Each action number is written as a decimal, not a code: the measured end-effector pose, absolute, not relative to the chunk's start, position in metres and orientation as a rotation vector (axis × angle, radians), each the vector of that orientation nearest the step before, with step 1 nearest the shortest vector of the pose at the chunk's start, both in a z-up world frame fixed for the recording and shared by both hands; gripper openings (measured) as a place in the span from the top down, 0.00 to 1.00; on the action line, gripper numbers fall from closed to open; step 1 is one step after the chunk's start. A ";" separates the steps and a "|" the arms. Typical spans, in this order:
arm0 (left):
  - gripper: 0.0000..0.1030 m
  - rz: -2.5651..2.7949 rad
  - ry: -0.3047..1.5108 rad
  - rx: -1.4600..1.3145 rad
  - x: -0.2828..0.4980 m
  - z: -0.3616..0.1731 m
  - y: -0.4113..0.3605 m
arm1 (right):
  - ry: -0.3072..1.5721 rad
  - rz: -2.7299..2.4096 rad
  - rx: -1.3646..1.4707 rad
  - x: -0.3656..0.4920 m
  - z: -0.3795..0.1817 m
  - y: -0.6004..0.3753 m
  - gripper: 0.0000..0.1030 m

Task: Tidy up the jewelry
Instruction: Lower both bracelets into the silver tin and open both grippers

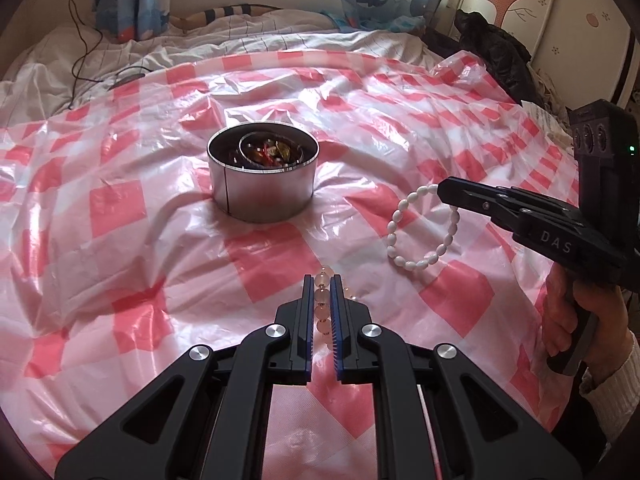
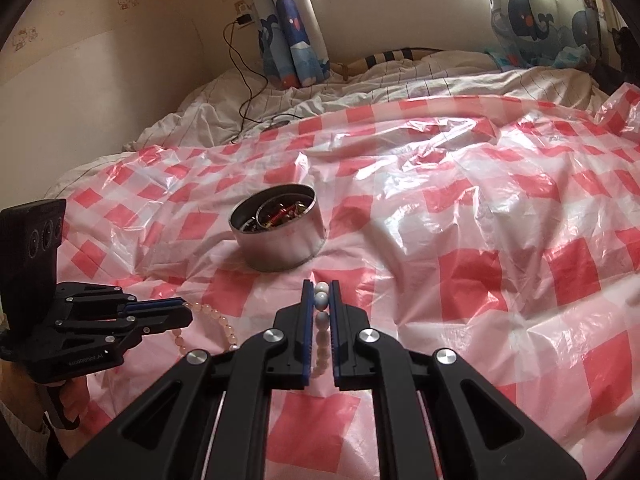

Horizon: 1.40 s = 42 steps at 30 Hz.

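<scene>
A bed is covered with a crinkled red-and-white checked plastic sheet. A round metal tin stands upright and open-topped on the sheet; every place below is given from this tin.

The left gripper sits on the near side of the tin, its jaws clamped on a bracelet of pale pink round beads. The beads run in a line between the two pads, lengthwise along the fingers, and the rest of the loop hangs below.

The right gripper is to the right of the tin and slightly nearer the camera, held by a hand in a white knitted sleeve. Its jaws are closed on a bracelet of white oval beads, which dangles as an open ring clear of the sheet.

Both bracelets lie short of the tin, so the tin is ahead of each gripper. The right one looks a little closer to the rim.

Inside the tin are mixed pieces: a silvery bangle leaning against the wall, and red and amber items too tangled to tell apart.
</scene>
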<state>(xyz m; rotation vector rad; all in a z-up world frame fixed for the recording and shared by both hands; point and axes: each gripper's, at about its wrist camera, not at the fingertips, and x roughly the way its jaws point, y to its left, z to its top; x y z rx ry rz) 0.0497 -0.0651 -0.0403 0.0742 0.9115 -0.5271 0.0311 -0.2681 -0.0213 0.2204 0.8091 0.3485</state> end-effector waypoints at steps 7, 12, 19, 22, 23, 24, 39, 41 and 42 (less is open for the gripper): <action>0.93 -0.525 0.895 0.122 0.049 -0.027 -0.072 | 0.723 0.396 0.225 0.028 0.001 -0.265 0.92; 0.93 -0.553 0.872 0.094 0.057 -0.005 -0.071 | 0.717 0.429 0.243 0.040 0.011 -0.267 0.92; 0.93 -0.586 0.811 0.089 0.086 0.036 -0.070 | 0.702 0.467 0.297 0.070 0.023 -0.267 0.92; 0.93 -0.590 0.784 0.066 0.101 0.047 -0.070 | 0.705 0.493 0.328 0.086 0.025 -0.263 0.92; 0.93 -0.589 0.779 0.058 0.107 0.048 -0.070 | 0.706 0.500 0.335 0.091 0.026 -0.262 0.92; 0.93 -0.589 0.776 0.047 0.113 0.049 -0.070 | 0.708 0.509 0.344 0.097 0.026 -0.260 0.92; 0.93 -0.578 0.851 -0.069 0.168 0.000 -0.067 | 0.752 0.537 0.385 0.134 0.011 -0.246 0.92; 0.93 -0.561 0.866 -0.067 0.171 -0.008 -0.064 | 0.759 0.537 0.388 0.135 0.007 -0.245 0.92; 0.93 -0.550 0.875 -0.063 0.173 -0.013 -0.062 | 0.762 0.539 0.389 0.135 0.006 -0.244 0.92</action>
